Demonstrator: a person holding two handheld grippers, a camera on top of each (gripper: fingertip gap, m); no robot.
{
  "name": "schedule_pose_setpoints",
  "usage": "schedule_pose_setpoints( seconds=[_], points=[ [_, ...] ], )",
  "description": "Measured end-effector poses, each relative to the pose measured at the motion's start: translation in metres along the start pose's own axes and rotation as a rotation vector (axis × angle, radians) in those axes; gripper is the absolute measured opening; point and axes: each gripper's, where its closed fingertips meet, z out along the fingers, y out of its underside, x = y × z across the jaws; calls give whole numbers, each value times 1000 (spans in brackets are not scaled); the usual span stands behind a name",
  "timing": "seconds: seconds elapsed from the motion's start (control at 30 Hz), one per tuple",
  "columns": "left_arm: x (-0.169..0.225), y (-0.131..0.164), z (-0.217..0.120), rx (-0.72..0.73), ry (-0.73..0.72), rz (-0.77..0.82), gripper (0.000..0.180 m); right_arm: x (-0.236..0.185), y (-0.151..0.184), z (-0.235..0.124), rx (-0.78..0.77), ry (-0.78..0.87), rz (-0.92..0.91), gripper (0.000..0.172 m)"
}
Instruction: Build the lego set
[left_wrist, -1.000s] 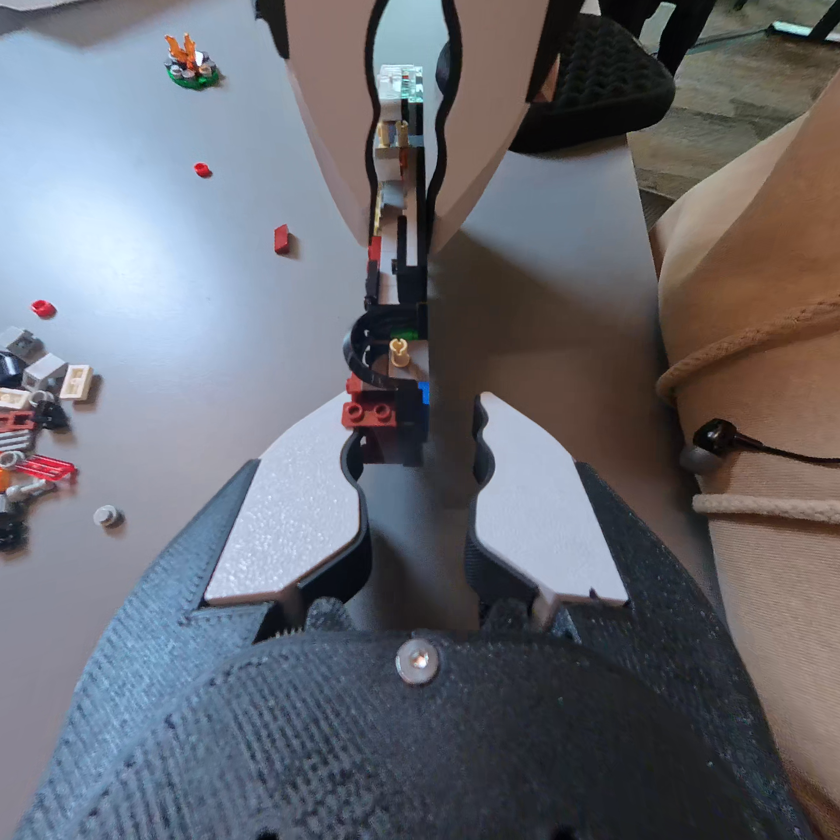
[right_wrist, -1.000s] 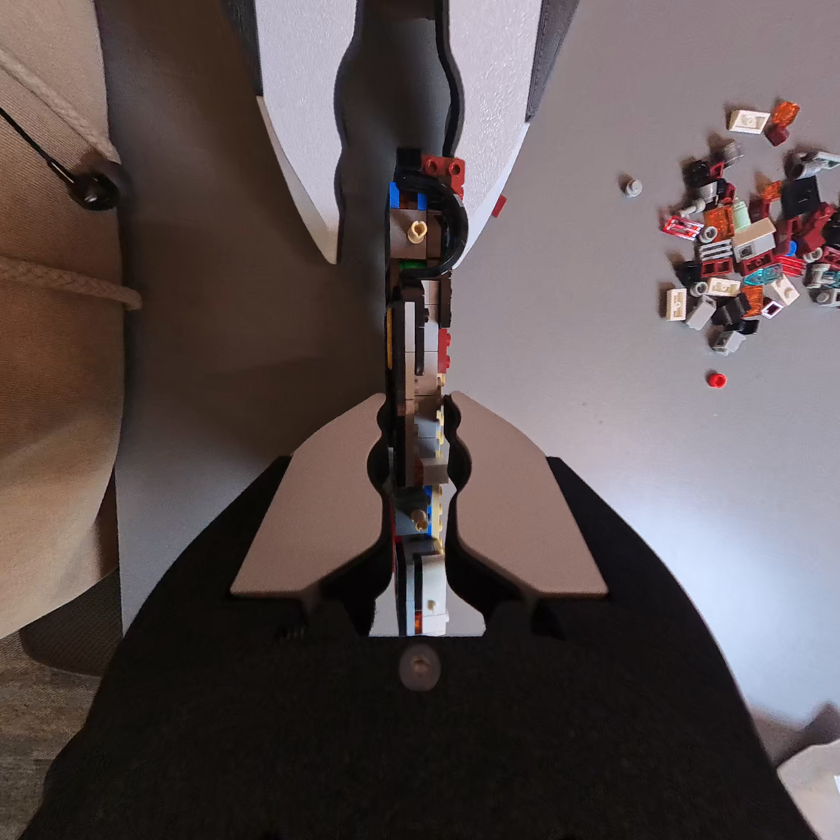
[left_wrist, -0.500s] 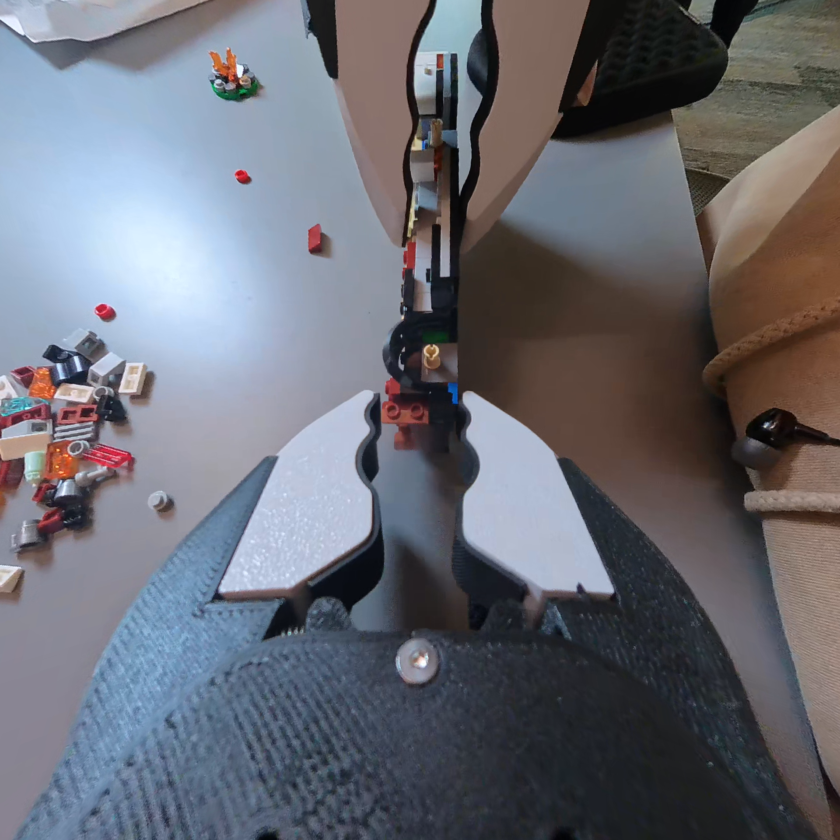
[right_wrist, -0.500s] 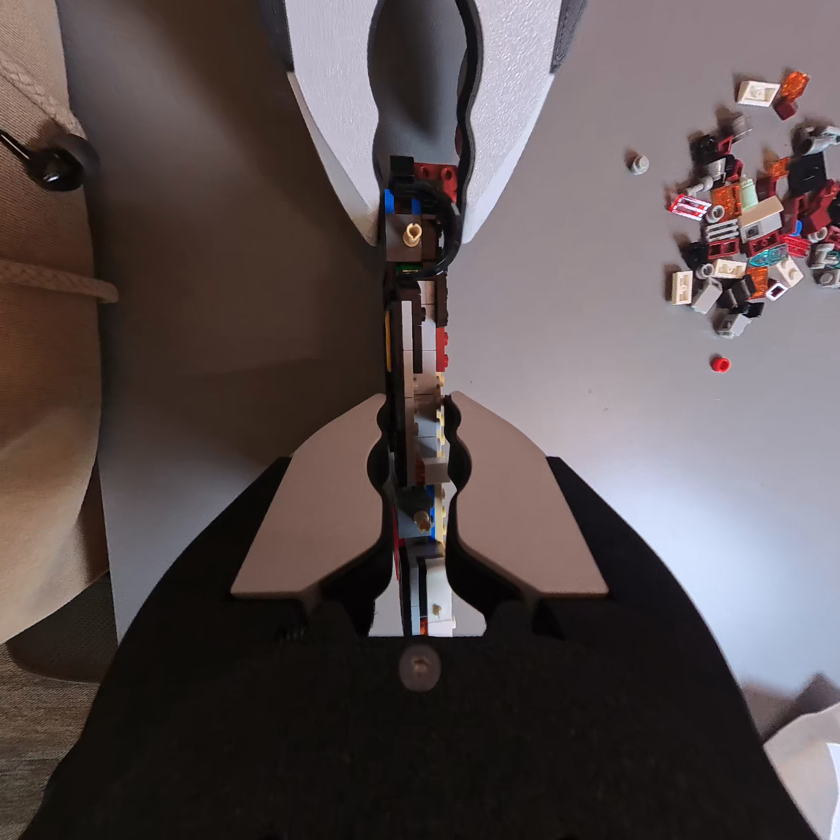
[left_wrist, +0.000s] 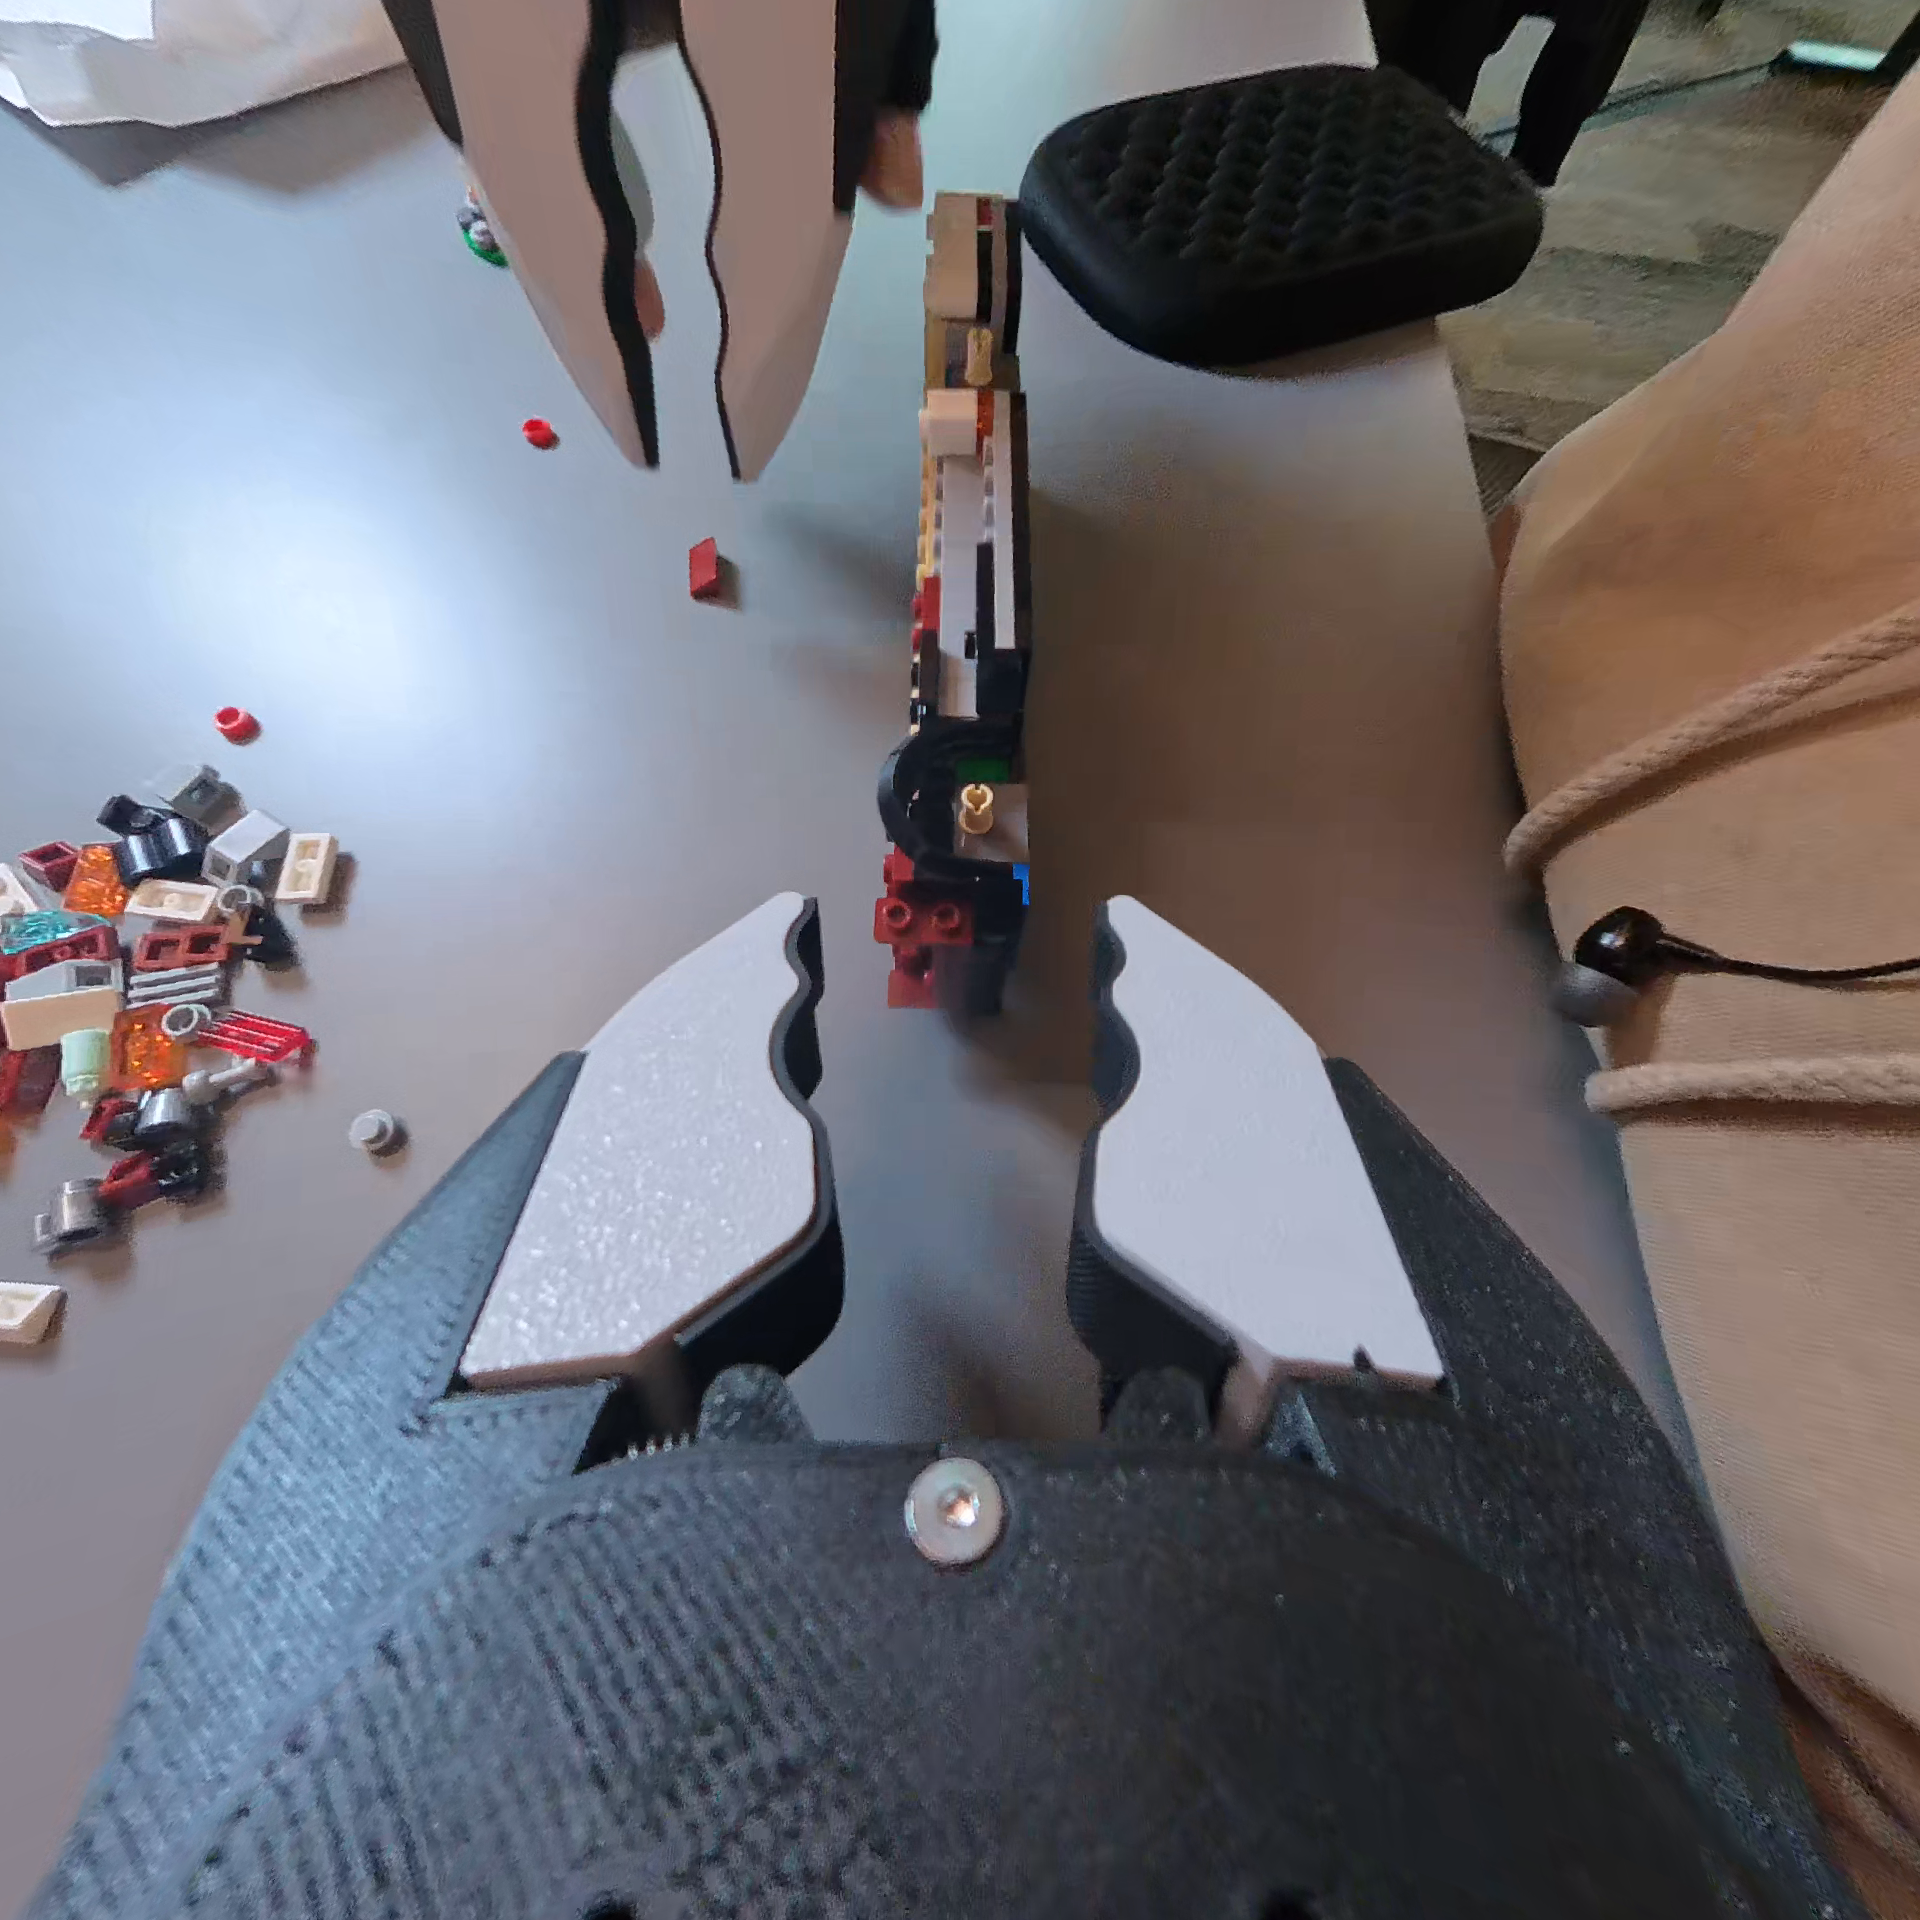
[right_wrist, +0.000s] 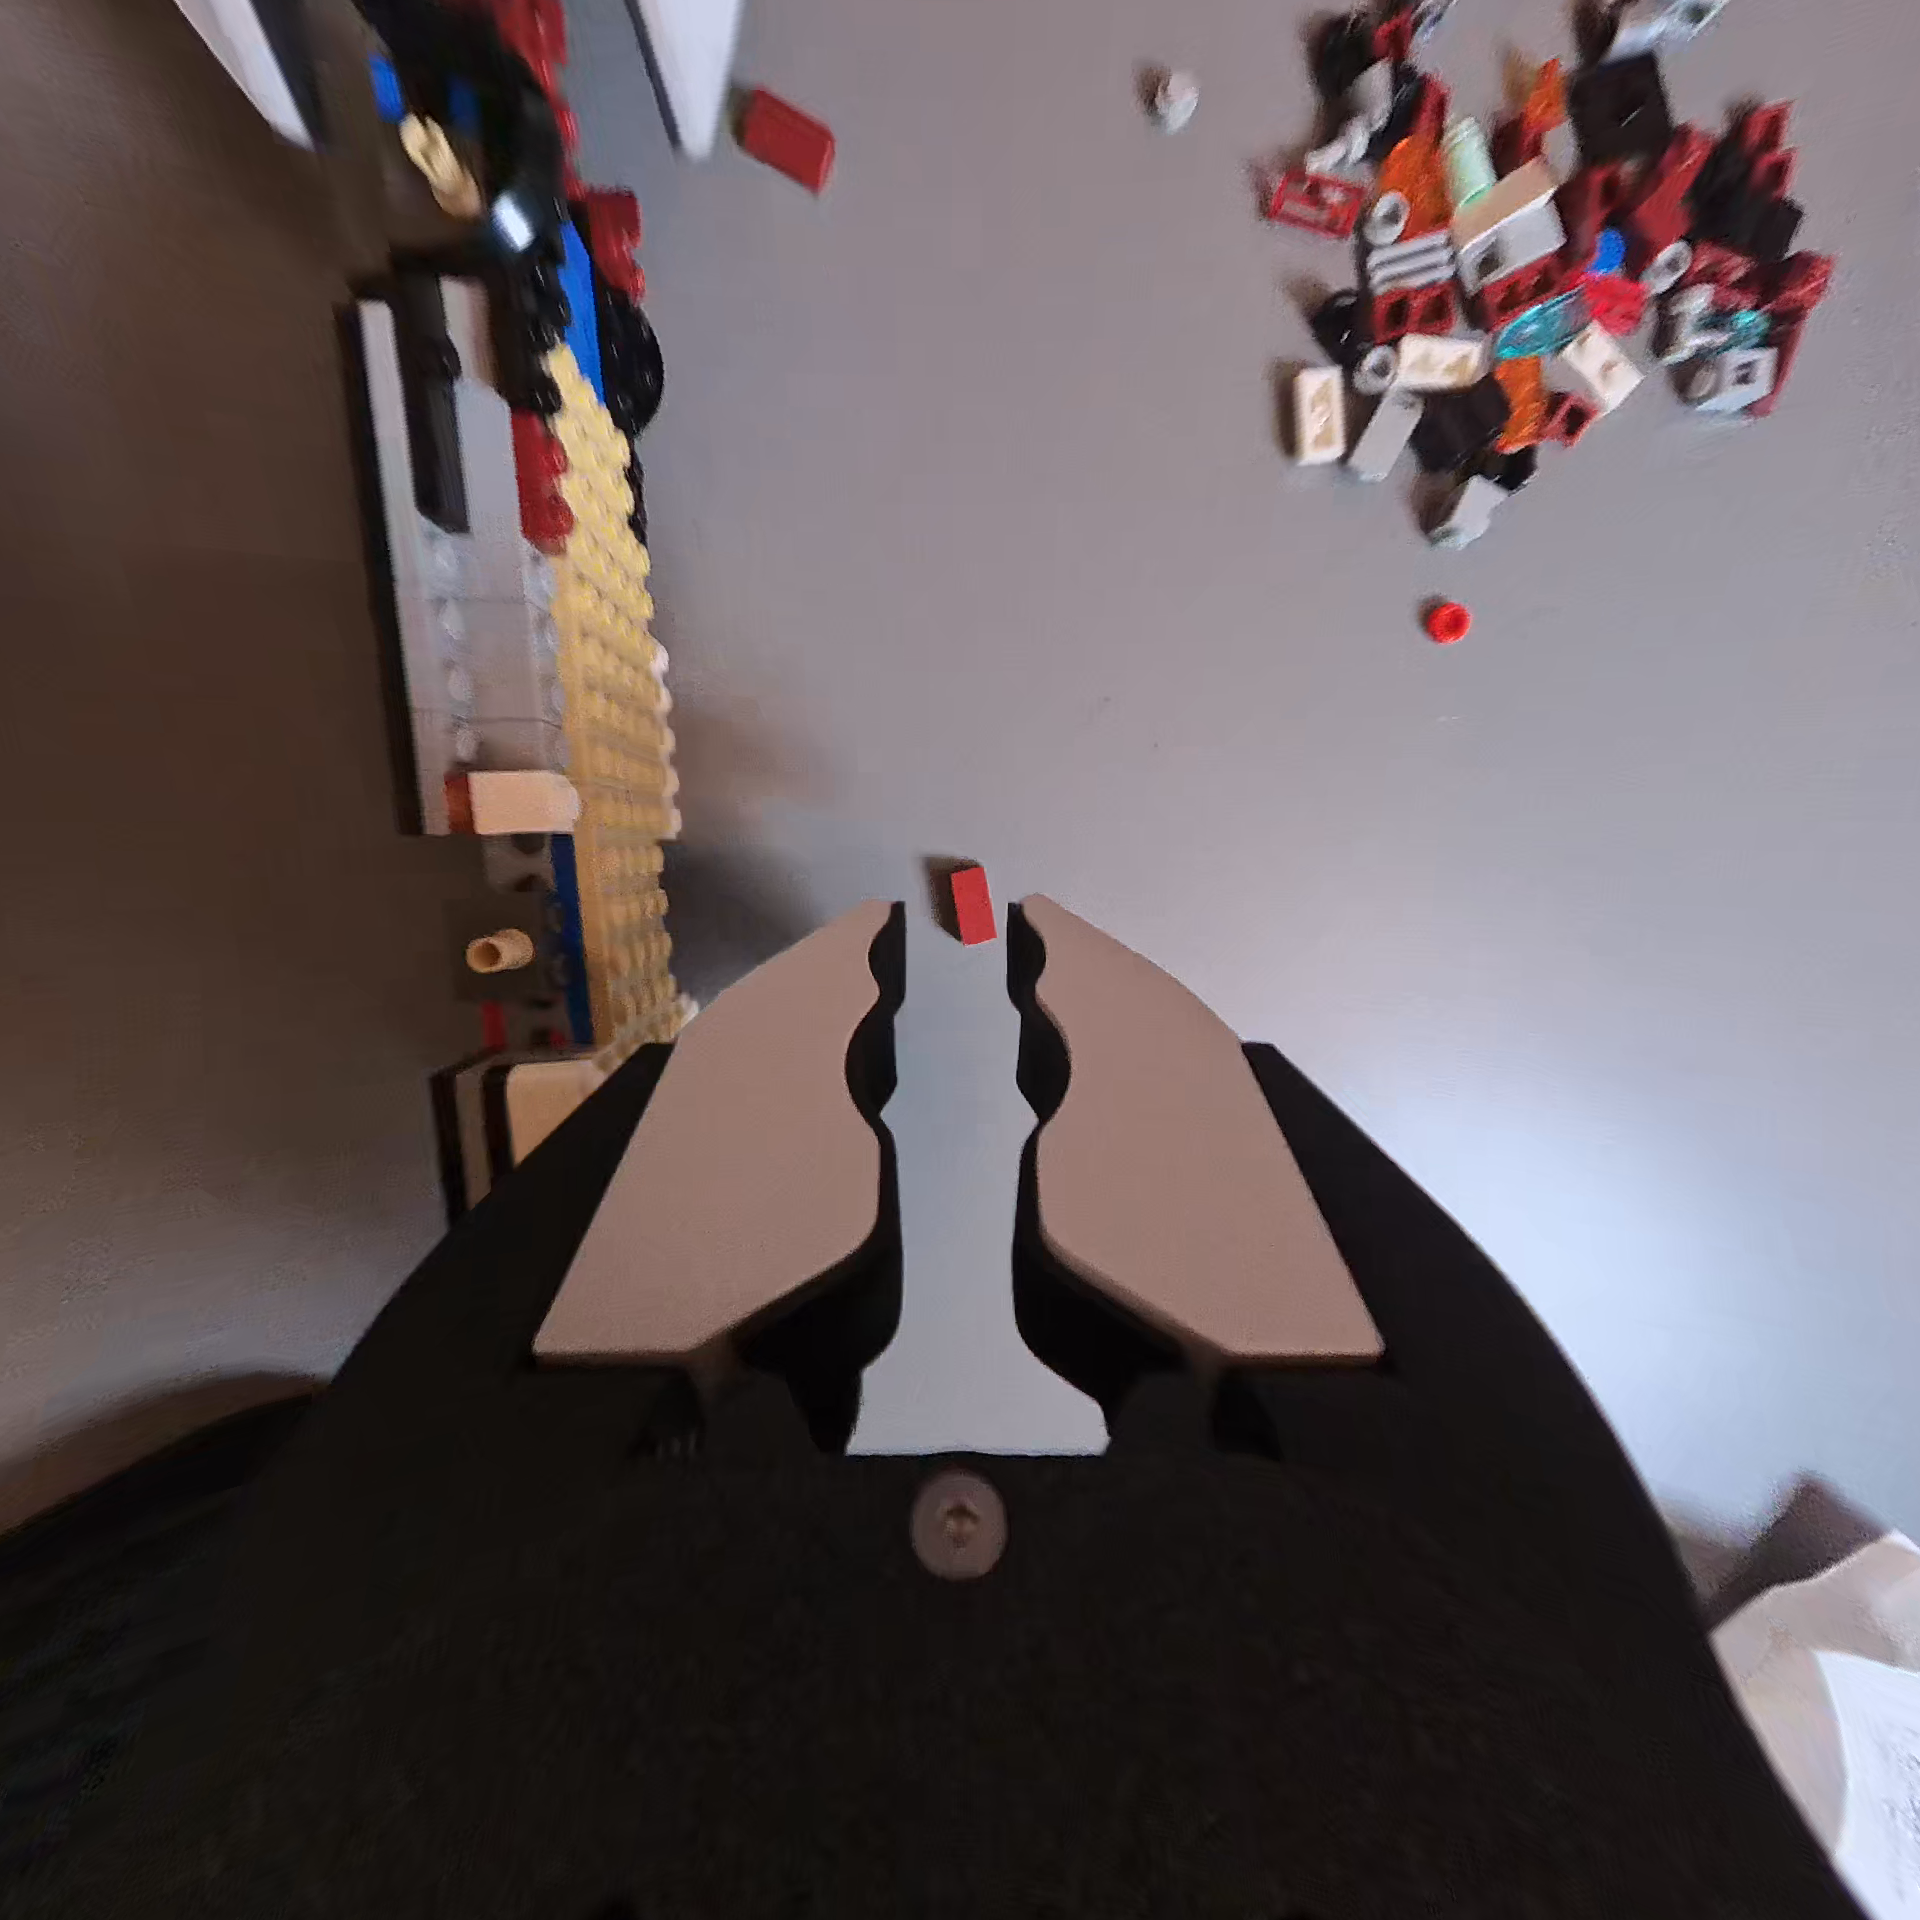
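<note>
The long brick model (left_wrist: 971, 623) lies on its side on the worktop (left_wrist: 468, 644), gripped by neither tool: left tongs (left_wrist: 956, 935) stand apart around its near end, right tongs (right_wrist: 954, 925) narrowly apart, empty, astride a loose red brick (right_wrist: 972, 920) beside the model.

Your left gripper (left_wrist: 956, 914) sits at the near end of the long multicoloured toy-brick model (left_wrist: 977, 582), which stands on the grey table (left_wrist: 436, 582). The pile of loose small bricks (left_wrist: 135, 987) lies to its left. The small red rectangular brick (right_wrist: 972, 906) lies just ahead of your right gripper (right_wrist: 954, 914), with the model to its left.
</note>
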Motion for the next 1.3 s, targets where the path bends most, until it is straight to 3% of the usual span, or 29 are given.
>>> schedule_pose_setpoints(
  seconds=[0.3, 0.47, 0.67, 0.93, 1.13, 1.3],
  points=[
    [-15, -20, -29, 146, 1, -62, 37, 3, 12, 26, -64, 9, -49, 7],
    [-12, -16, -28, 113, 3, -24, 35, 1, 2, 27, -37, 1, -38, 5],
    [-13, -14, -26, 98, -27, 5, 31, -5, -33, 16, 60, 8, -71, 5],
    [-23, -35, -32, 253, -70, -110, 22, -23, -104, -12, 277, 110, -276, 4],
    [-8, -51, -45, 391, 174, -279, 29, -50, -142, -28, 399, 157, -538, 4],
    [13, -59, -52, 443, 281, -198, 30, -67, -151, -32, 439, 105, -631, 4]
  ],
)
